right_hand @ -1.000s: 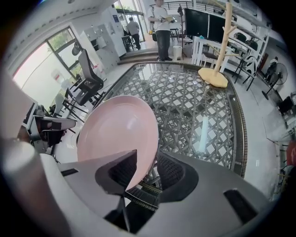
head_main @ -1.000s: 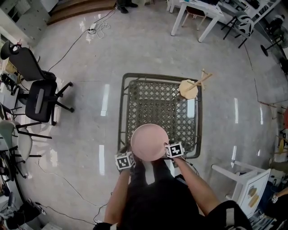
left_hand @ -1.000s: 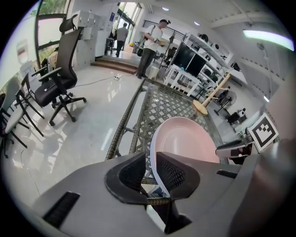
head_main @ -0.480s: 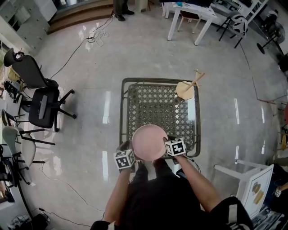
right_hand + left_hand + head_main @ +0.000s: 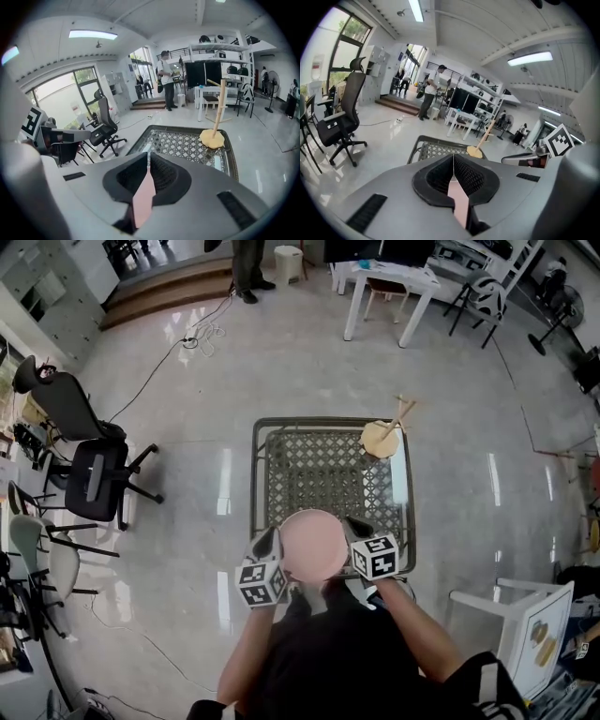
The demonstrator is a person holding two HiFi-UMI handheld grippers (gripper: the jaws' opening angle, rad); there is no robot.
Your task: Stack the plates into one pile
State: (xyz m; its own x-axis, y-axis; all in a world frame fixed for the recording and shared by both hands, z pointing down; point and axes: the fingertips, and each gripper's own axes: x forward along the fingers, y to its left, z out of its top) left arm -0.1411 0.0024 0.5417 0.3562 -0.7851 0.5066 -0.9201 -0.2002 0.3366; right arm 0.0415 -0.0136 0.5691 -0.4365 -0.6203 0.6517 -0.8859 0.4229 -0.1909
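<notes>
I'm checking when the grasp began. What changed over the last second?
Both tongs, open beside the pink plate earlier, closed on its rim: the left tongs are shut on it, the right tongs are closing with the rim between them. The plate stays at the near edge of the lattice table; the wooden stand stays at its far right corner.

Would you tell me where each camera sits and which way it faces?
Head view: on the person's head, looking down at the lattice table, pink plate and both forearms.
Left gripper view: on the left tool, facing across the table; jaws shut on the plate's rim.
Right gripper view: on the right tool, facing likewise; jaws closing on the plate's rim.
Shared: both gripper views show the wooden stand.
</notes>
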